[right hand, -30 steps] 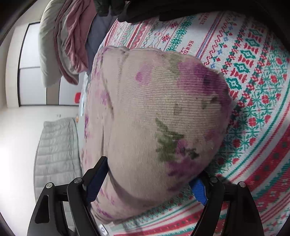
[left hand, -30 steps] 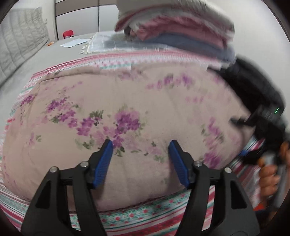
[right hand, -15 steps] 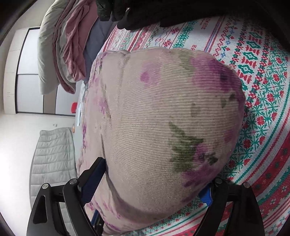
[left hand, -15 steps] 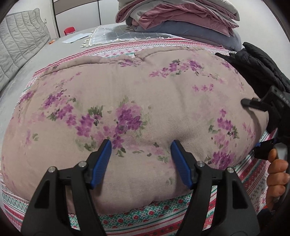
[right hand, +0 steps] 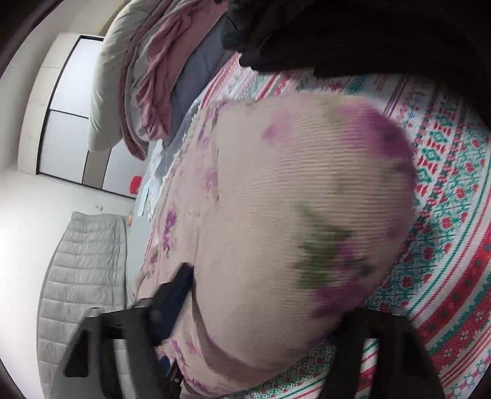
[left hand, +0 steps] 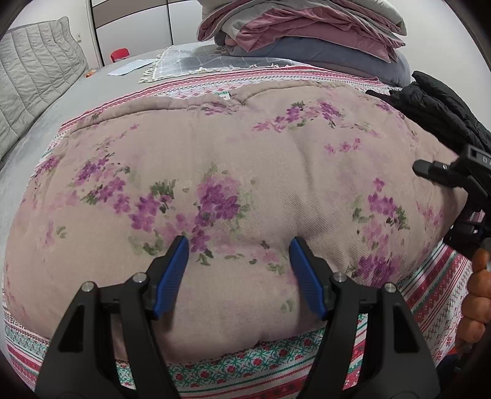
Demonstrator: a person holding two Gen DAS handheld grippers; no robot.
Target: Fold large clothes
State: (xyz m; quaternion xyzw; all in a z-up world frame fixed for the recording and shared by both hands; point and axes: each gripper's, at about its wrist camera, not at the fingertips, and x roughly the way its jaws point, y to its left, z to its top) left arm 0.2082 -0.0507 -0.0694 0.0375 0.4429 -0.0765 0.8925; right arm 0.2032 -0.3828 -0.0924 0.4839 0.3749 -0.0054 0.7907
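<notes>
Two grippers: both work on one thick beige fleece garment printed with purple flowers (left hand: 245,172), folded into a padded block.
Garment location: it lies flat on a red, white and green patterned knit blanket (left hand: 276,362) spread on the bed, with a black quilted jacket (left hand: 435,104) at its far right corner.
Left gripper (left hand: 239,276): blue ribbed pads spread apart over the near edge of the garment; nothing is pinched between them.
Right gripper (right hand: 264,313): jaws closing around the rounded right-hand end of the garment; the fabric bulges between them. The view is motion-blurred, so firm pad contact cannot be confirmed.
Step in hand (judgement): gather the right end for the next fold.
Procedure: take the full thickness of all layers, not the top layer alone. Lift low and carry the end across evenly. Use the left gripper to pin the near edge so the block does not slide on the knit.
Material: plush, ribbed pile; bulky and springy, likely to reopen unless pressed flat.
Shape: a broad soft rectangle with rounded, puffy edges.
Background: a stack of folded pink and grey bedding (left hand: 307,27) sits well apart.
</notes>
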